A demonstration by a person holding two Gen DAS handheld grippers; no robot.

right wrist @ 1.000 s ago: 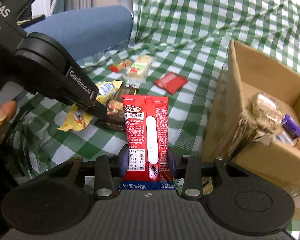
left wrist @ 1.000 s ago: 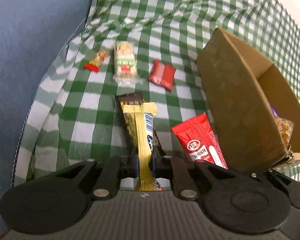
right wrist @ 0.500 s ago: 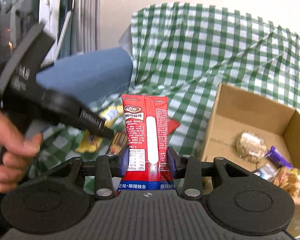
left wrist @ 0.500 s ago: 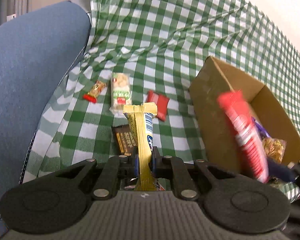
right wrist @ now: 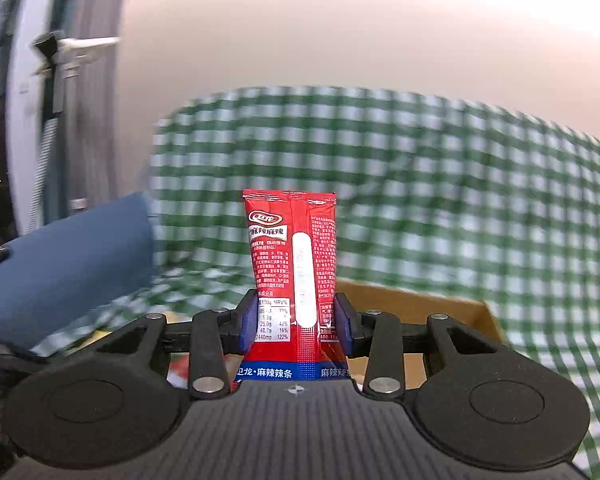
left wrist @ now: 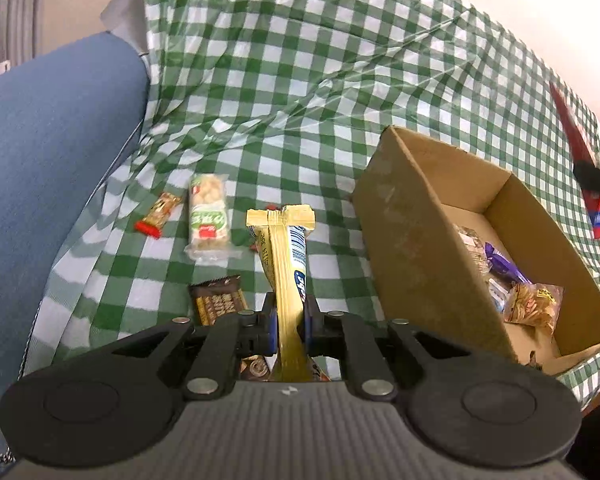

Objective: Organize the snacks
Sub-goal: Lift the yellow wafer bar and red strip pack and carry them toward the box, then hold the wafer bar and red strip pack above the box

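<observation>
My left gripper (left wrist: 290,316) is shut on a yellow snack packet (left wrist: 286,256) that stands upright above the green checked cloth. To its right an open cardboard box (left wrist: 416,248) holds several snacks (left wrist: 532,304). My right gripper (right wrist: 296,320) is shut on a red spicy-strip packet (right wrist: 292,252), held high over the box's near rim (right wrist: 420,304). That red packet (left wrist: 580,152) also shows at the far right edge of the left wrist view, above the box. Loose on the cloth lie a brown bar (left wrist: 218,302), a pale rice-cracker pack (left wrist: 208,216) and a small red-ended candy (left wrist: 158,216).
A person's blue-clad leg (left wrist: 48,184) fills the left side, next to the loose snacks. The checked cloth (left wrist: 300,80) rises in folds behind the box towards a pale wall. The right wrist view is motion-blurred.
My right gripper has swung up and to the right with the red packet, from the cloth to above the box. My left gripper has lifted the yellow packet a little.
</observation>
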